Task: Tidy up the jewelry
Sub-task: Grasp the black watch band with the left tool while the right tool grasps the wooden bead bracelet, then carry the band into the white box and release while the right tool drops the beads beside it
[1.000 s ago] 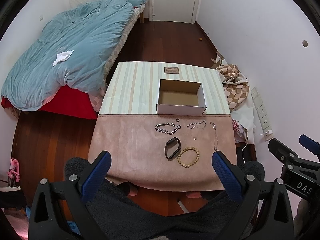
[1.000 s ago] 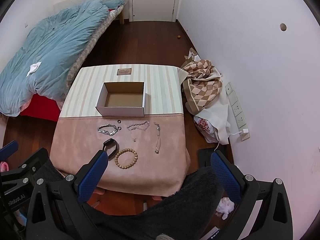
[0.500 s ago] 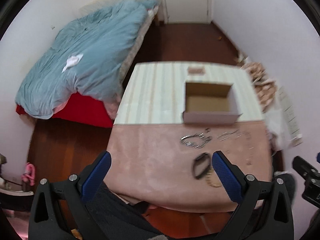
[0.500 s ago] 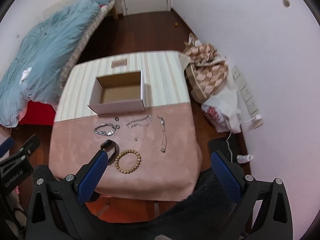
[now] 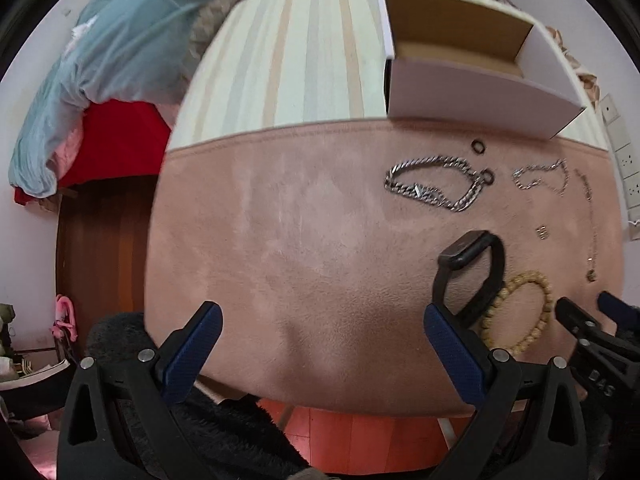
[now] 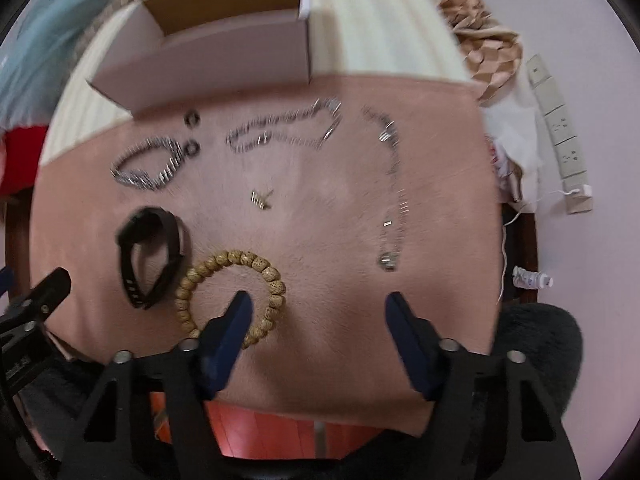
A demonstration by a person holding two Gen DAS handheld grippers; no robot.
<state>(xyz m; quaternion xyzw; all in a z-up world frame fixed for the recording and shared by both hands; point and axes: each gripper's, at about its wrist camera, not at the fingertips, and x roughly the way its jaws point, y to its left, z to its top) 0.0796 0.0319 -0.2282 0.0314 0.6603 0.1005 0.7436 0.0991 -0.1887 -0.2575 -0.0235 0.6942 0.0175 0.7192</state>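
Both tools have dropped much closer to the worktop [image 5: 280, 240] since the earlier frames, so the pink cloth now fills each view. Beyond it to the left lies a bed with a blue quilt [image 5: 120, 40]. An open cardboard box [image 5: 472, 84] sits on the striped far part of the worktop, with the jewelry spread on the pink part in front of it. The left tool [image 5: 318, 344] hangs over bare cloth with its jaws wide and nothing between them. The right tool [image 6: 318, 312] points down with its jaws closing, part open; its left finger sits inside the ring of the wooden bead bracelet [image 6: 232, 276], and no pad presses on it. A black watch band [image 6: 150, 256] lies just beside the bracelet, to its left. Nearer the box are a heavy silver chain bracelet [image 5: 436, 188], a finer silver chain [image 6: 288, 128], a long thin necklace [image 6: 392, 184], two small dark rings [image 6: 192, 132] and a tiny earring [image 6: 262, 199].
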